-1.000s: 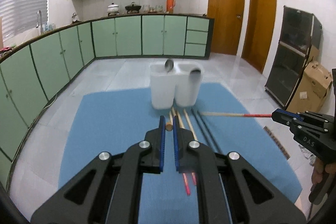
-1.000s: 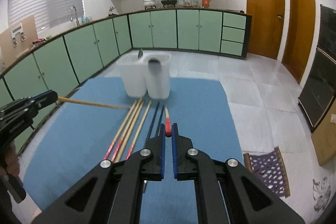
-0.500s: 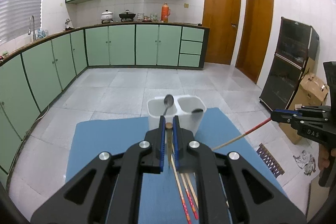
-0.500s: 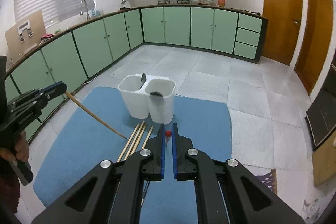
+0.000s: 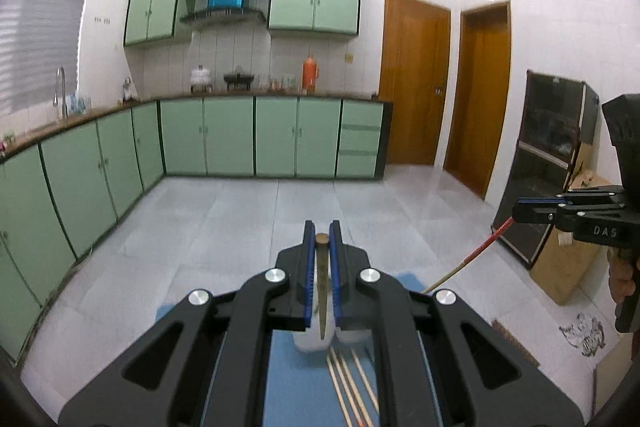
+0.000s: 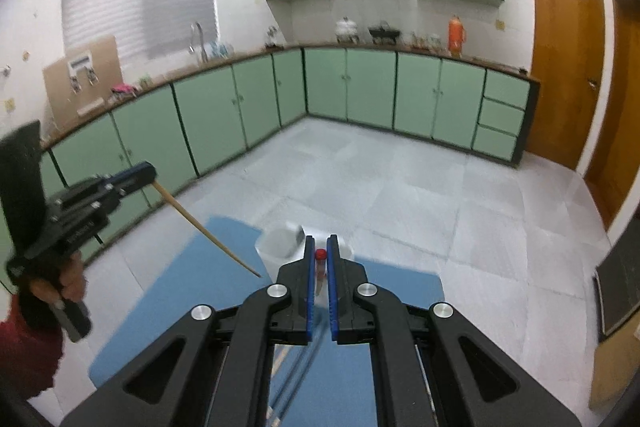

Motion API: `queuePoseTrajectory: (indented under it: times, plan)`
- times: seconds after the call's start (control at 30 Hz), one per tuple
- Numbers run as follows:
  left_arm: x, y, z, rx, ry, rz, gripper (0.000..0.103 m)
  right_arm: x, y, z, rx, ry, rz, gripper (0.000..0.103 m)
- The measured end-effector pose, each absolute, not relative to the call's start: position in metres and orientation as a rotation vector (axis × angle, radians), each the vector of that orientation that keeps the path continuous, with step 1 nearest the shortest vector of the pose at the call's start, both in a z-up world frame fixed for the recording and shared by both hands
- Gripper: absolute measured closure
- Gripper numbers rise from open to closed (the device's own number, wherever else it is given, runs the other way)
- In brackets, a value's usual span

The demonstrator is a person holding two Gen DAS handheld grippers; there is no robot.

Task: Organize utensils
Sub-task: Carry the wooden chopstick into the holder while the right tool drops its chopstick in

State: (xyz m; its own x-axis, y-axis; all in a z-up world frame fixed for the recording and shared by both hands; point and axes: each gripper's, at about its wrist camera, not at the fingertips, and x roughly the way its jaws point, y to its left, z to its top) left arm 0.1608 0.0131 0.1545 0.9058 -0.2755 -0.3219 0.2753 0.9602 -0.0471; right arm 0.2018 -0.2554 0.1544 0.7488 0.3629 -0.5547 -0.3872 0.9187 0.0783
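Observation:
My left gripper [image 5: 322,229] is shut on a plain wooden chopstick [image 5: 321,279], which hangs tip-down; the same gripper [image 6: 148,173] and chopstick [image 6: 204,229] show in the right wrist view. My right gripper [image 6: 319,247] is shut on a red-ended chopstick [image 6: 320,254]; it also shows in the left wrist view [image 5: 516,213] with its chopstick [image 5: 468,261]. The white two-part holder [image 6: 276,243] sits on the blue mat [image 6: 180,291] below, mostly hidden by fingers. Several chopsticks [image 5: 352,375] lie on the mat.
Green kitchen cabinets [image 5: 224,135] run along the left and back walls. Two wooden doors [image 5: 416,83] stand at the right. A dark shelf unit [image 5: 552,167] and a cardboard box [image 5: 568,263] stand at the far right. Grey tiled floor [image 6: 400,195] surrounds the mat.
Both grippers have risen well above the mat, each lifting its chopstick off the floor. The holder has dropped low in both views and the chopsticks now hang slanted downward.

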Motion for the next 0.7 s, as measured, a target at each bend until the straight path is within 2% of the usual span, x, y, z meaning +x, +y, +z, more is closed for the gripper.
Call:
queuePoseTrajectory:
  times: [0.13,0.27,0.63,0.7]
  plan:
    - [0.172,0.000,0.169,0.003,0.262,-0.279,0.097,0.215,-0.248,0.171,-0.077,0.553,0.372,0.097]
    - [0.199,-0.014,0.161,-0.003,0.233,-0.265,0.097,0.243,-0.238,0.156,-0.088,0.568,0.338,0.097]
    - [0.266,-0.038,0.090,0.028,0.419,-0.257,0.095,0.295,-0.211,0.083,-0.105,0.670,0.294,0.097]
    - [0.265,-0.032,0.085,0.024,0.431,-0.258,0.088,0.294,-0.212,0.076,-0.100,0.677,0.305,0.096]
